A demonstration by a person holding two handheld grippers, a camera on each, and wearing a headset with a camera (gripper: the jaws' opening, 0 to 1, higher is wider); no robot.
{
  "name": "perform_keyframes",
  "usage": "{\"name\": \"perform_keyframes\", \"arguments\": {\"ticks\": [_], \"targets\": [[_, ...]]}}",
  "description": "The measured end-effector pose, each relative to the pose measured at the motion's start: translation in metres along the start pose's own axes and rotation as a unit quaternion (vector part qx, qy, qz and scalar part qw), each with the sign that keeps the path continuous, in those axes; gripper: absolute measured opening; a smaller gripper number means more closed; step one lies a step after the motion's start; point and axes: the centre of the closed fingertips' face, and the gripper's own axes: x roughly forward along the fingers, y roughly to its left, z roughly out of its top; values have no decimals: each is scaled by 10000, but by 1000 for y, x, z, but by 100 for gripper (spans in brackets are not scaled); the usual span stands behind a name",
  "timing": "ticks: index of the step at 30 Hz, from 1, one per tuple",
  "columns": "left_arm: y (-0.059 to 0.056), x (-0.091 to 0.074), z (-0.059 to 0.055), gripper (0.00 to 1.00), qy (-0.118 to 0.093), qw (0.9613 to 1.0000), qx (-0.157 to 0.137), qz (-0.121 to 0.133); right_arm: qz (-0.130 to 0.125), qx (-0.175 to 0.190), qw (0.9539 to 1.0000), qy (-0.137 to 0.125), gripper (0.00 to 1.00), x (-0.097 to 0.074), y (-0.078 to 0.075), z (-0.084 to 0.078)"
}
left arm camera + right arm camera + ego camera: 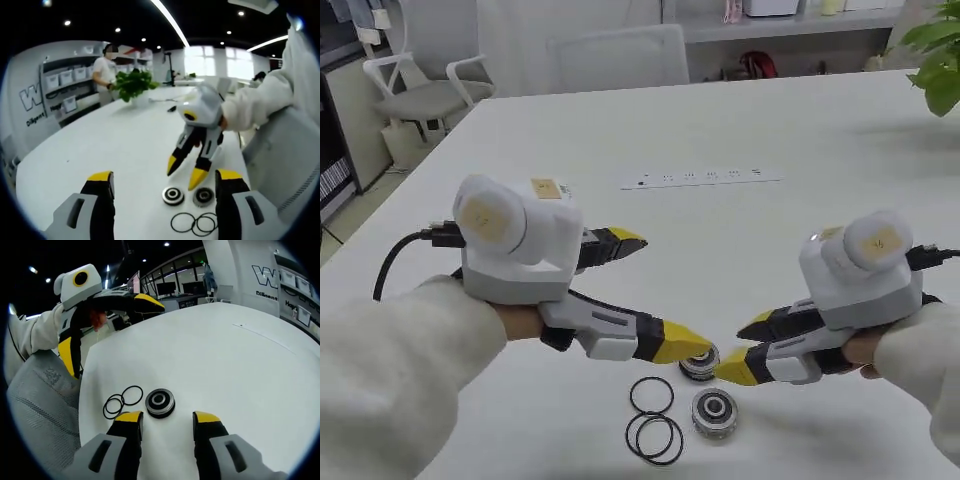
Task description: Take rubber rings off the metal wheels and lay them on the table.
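Rubber rings [653, 425], three in all, lie loose on the white table [740, 230] just beside the two metal wheels [714, 411], with two of the rings overlapping. Whether either wheel has a ring left to pull is hard to tell, though the dark outer band seen in the right gripper view may be one. The main risk from here looks to be a wheel rolling or skidding across the smooth top if a jaw tip pushes it sideways instead of catching under the rubber. A bite on the metal rim rather than the ring would likely slip off. The freed rings lie so near the wheels that a low sweep by either jaw could drag or scatter them, and a stretched ring let go too soon might spring away. The left gripper [658, 292] hangs over the work with its jaws spread wide and nothing between them. In the head view its lower yellow tip overlaps the farther wheel, but contact cannot be confirmed, and the right gripper view suggests it rides clear of the table. The right gripper [742, 348] is parted more narrowly, also empty, its tips angled down toward the wheels and just short of them.
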Motion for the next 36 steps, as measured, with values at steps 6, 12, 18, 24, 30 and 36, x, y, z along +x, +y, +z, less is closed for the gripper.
{"name": "perform_keyframes", "arguments": {"ticks": [6,12,18,24,30,36], "targets": [[-3,13,-12,82,140,9998,-1,-110,43,-60,10000,18,36,2,3,-1],[-7,22,-25,74,260,9992,93,-301,69,-125,9999,52,35,5,6,-3],[-11,29,-35,66,257,9990,82,-365,110,-190,9997,77,34,9,9,-4],[-14,34,-44,59,300,9988,91,-384,111,-167,9998,50,33,10,9,-4],[-14,36,-48,47,225,9992,8,-332,109,-134,9999,-4,30,11,10,-3],[-13,40,-55,36,301,9992,41,-272,110,-129,9999,4,26,12,10,-5]]}}
